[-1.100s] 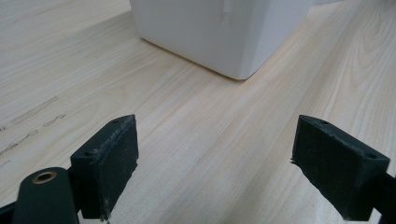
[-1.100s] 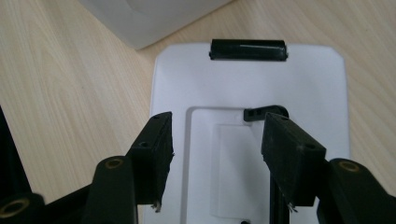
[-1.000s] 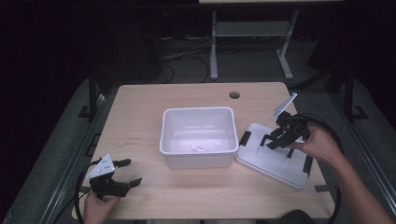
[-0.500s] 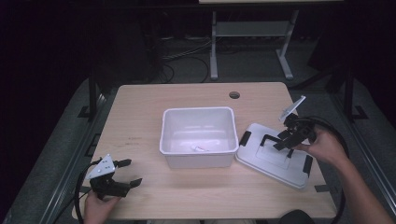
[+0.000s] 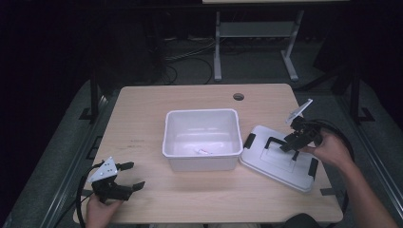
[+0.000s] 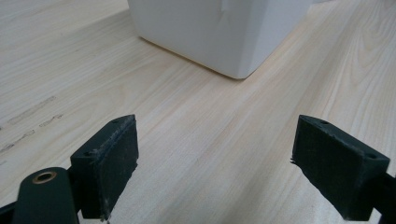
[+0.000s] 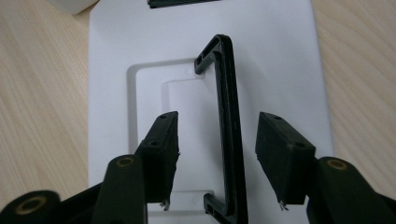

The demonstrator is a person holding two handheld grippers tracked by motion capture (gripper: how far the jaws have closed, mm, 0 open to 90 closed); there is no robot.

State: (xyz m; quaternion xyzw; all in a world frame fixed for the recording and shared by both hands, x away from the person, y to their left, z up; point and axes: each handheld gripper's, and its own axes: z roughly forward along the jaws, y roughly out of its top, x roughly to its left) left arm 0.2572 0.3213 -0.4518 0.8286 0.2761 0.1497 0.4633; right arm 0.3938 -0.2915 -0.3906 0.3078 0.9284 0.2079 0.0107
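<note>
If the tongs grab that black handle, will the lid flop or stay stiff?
Probably stiff: the lid looks like flat moulded plastic. Likely light, being thin. It may tilt, since the handle stands between the open right tongs and looks hinged.

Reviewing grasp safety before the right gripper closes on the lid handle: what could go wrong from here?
1. The right gripper straddles the raised black handle off-centre, so closing may tilt the white lid.
2. The lid overhangs near the table edge; a nudge might slide it off.
3. Swinging it over could clip the white bin.
</note>
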